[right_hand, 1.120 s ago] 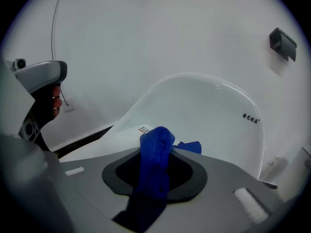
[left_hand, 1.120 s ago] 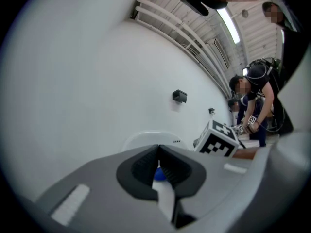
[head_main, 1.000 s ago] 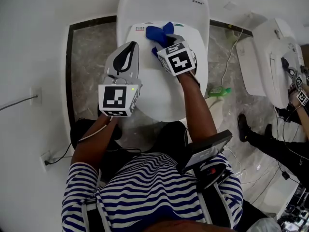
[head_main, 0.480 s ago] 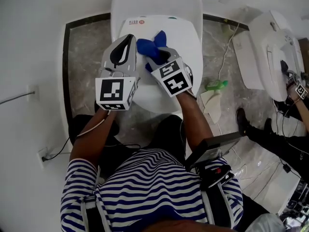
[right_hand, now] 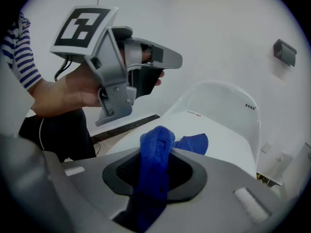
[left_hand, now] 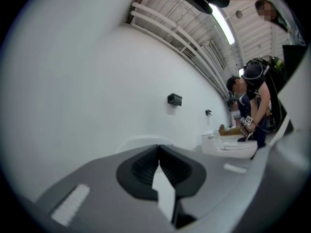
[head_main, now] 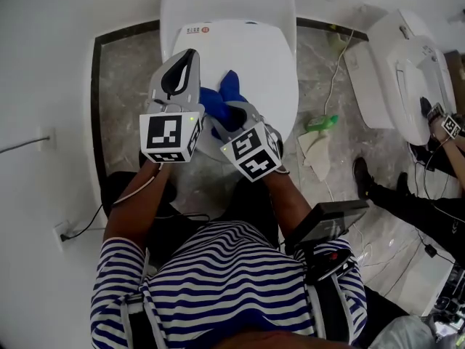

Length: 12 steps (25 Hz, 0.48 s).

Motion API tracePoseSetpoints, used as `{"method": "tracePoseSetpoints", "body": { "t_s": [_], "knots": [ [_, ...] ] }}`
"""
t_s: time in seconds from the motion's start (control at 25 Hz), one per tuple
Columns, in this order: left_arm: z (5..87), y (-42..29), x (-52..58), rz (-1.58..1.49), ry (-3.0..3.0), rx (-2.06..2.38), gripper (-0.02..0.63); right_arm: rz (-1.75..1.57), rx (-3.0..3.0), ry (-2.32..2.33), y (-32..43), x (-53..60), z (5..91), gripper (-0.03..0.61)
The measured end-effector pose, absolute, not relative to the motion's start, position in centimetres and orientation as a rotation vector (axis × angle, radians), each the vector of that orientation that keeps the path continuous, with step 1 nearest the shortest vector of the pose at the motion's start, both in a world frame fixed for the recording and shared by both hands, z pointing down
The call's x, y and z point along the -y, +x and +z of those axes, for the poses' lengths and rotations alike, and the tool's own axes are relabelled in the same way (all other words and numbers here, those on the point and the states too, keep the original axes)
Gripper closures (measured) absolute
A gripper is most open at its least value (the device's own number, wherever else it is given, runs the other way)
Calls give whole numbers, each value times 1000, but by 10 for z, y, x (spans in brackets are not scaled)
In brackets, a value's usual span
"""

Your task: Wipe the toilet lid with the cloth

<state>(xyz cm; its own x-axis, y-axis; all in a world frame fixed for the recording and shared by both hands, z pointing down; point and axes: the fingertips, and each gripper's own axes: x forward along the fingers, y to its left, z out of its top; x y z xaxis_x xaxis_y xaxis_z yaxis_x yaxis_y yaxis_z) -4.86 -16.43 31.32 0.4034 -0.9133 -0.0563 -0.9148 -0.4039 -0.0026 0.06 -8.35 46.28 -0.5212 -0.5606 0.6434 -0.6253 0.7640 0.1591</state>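
Head view: person in a striped top bends over a white toilet, one tool in each hand.
L side, left tongs: shut tight, nothing in them. Held up in the air over the left edge of the toilet lid. Prob. kept up there so they stay out of the way of the wipe.
Middle, cloth: blue, bunched up, on the near part of the lid. One end sticks out past the tips & looks to rest on the white top.
Right tongs: closed on the cloth, squeezing it from both sides. Tipped down, I think so the cloth gets pushed onto the lid.
Toilet lid: white, shut, flat. Far part is bare, so my guess is the front is getting wiped now.
R side, floor: green thing & pale rag lie just beside the toilet. 2nd toilet stands well apart.
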Motion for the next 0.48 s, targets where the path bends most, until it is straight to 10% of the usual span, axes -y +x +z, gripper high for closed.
{"method": "tracePoseSetpoints", "body": {
  "t_s": [0.48],
  "knots": [
    [312,-55,153,68,-2581,-1717,612,110,2231,769,-1,19,477,462]
  ]
}}
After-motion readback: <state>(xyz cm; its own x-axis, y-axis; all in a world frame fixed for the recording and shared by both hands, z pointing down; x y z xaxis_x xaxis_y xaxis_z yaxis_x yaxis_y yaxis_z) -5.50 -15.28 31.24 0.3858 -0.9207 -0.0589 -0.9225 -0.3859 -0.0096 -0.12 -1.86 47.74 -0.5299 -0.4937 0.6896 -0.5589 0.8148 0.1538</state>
